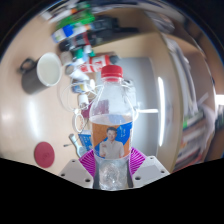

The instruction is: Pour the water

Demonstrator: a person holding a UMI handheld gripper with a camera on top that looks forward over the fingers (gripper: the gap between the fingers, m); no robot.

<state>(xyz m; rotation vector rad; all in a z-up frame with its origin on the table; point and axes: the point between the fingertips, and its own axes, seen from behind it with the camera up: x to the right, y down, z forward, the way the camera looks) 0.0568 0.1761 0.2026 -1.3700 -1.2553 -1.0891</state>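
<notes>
Upright, tongs (112, 163) level, pink pads clamping clear bottle (111, 125), red cap up

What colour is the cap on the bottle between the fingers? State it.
Red; the cap tops the clear bottle in the gripper view.

I see a pale wooden table (150, 110) bearing a white mug (47, 68) upper left and a red disc (44, 153) lower left.

gripper view | rides on gripper (112, 165) | faces forward-down along fingers | close to table (40, 115)
</notes>
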